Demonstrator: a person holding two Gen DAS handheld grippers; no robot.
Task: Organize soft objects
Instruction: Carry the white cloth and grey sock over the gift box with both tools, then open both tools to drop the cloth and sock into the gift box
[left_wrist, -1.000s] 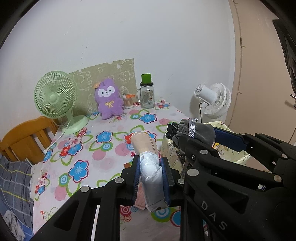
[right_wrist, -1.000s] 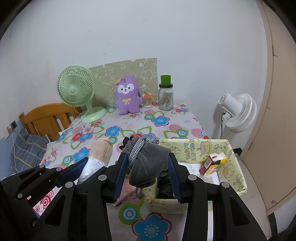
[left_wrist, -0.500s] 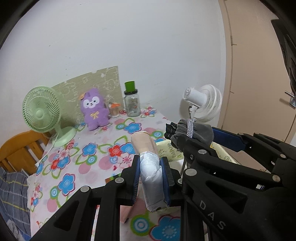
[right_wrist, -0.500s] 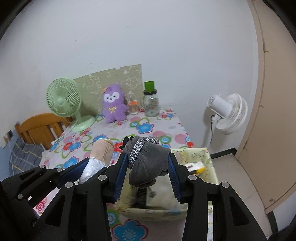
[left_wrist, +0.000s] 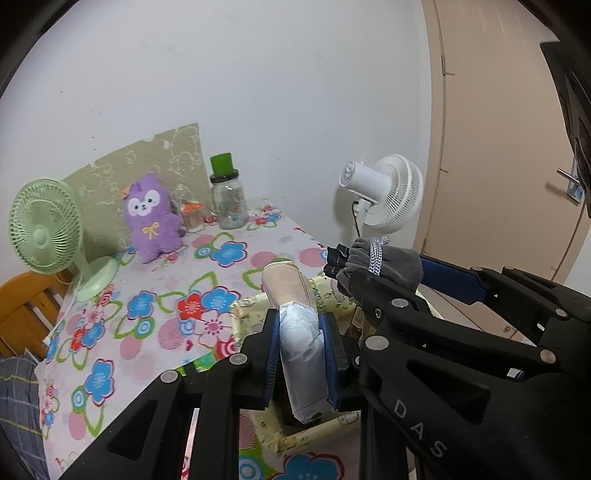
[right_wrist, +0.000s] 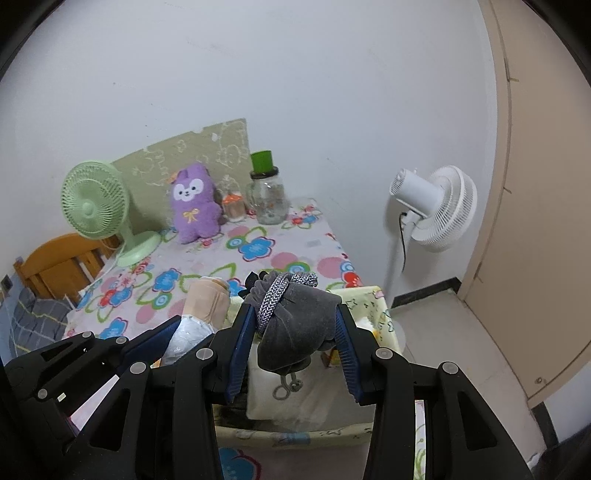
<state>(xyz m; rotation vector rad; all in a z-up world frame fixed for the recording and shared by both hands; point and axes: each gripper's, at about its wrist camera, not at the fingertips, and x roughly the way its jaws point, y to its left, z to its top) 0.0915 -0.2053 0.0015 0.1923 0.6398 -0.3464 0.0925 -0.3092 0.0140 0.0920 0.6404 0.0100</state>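
My left gripper (left_wrist: 301, 354) is shut on a rolled bundle (left_wrist: 301, 347), beige at the far end and wrapped in clear plastic near the pads. It also shows in the right wrist view (right_wrist: 201, 314). My right gripper (right_wrist: 295, 332) is shut on a grey drawstring pouch (right_wrist: 295, 325) with a braided cord, seen too in the left wrist view (left_wrist: 384, 264). Both are held above a yellow fabric storage box (right_wrist: 373, 302) that stands on the flowered table (right_wrist: 207, 266). The box (left_wrist: 251, 308) lies below both grippers and holds white cloth and small items.
A purple plush (right_wrist: 194, 205), a green desk fan (right_wrist: 98, 206), a glass jar with a green lid (right_wrist: 267, 199) and a small orange-lidded jar (right_wrist: 232, 206) stand at the table's back by the wall. A white floor fan (right_wrist: 436, 210) and a door stand right. A wooden chair (right_wrist: 55, 266) stands left.
Both grippers have swung to the right with their loads held. The storage box has come under them, and the white fan and door have come further into view.
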